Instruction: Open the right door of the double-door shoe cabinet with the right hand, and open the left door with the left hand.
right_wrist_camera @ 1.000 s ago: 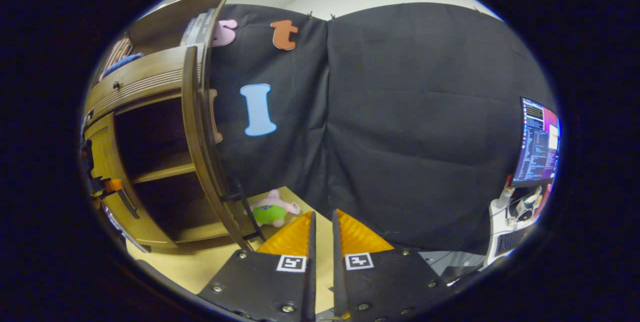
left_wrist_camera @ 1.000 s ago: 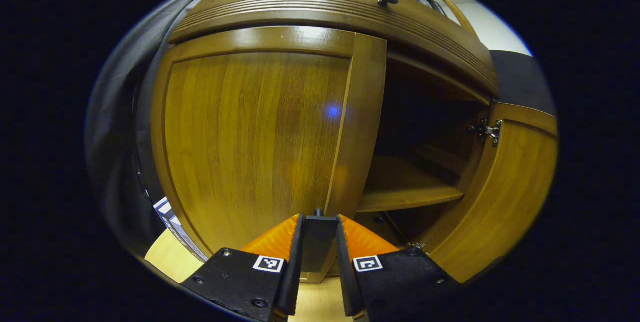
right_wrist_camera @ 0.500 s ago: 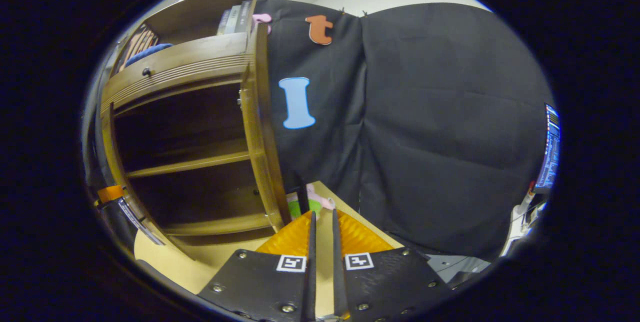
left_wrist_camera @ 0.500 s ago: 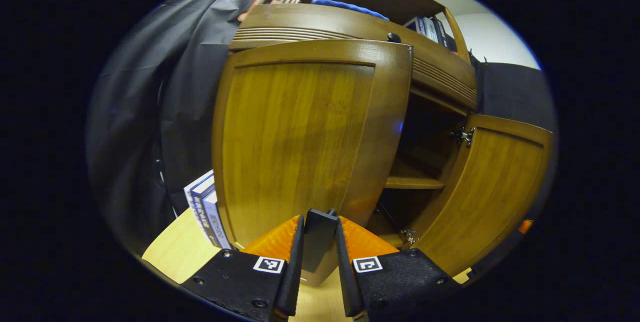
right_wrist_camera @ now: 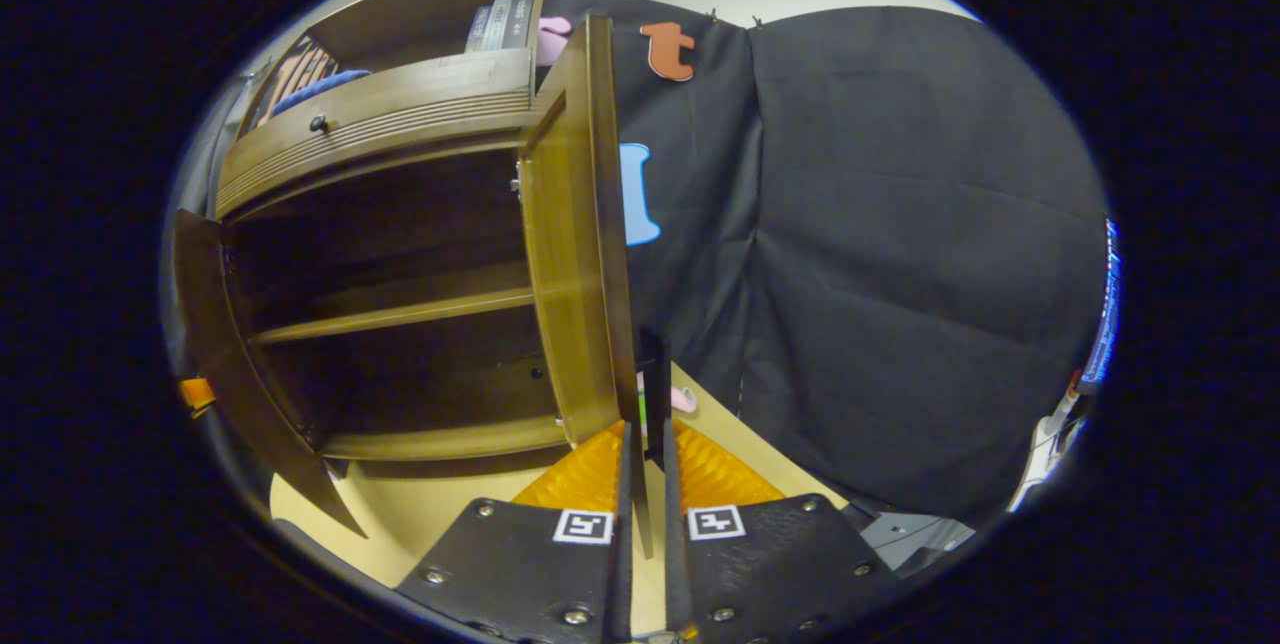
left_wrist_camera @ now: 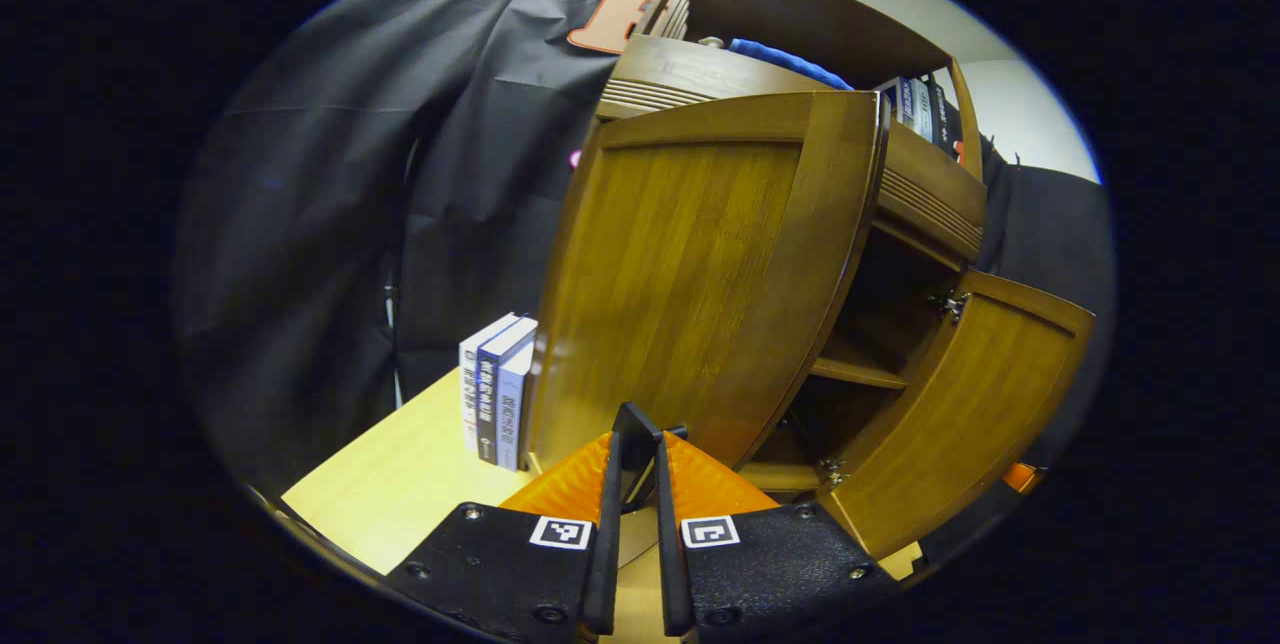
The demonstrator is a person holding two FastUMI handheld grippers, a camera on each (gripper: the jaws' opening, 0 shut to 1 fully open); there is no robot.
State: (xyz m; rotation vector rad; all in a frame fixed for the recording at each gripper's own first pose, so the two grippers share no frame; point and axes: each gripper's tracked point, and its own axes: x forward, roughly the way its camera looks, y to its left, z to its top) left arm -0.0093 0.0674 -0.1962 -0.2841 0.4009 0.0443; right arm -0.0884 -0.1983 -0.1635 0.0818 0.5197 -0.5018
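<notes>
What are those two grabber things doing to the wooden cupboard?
A person is opening a shoe cabinet with a gripper in each hand. The left gripper has its jaws closed on the left door's handle, and the left door is swung wide. The right gripper grips the handle of the right door, open too. The shelves look bare.

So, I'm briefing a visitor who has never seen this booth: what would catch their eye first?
The wooden shoe cabinet with both doors swung wide, its dark shelves bare. The left gripper is shut on the left door's handle; the right gripper holds the right door's handle.
</notes>
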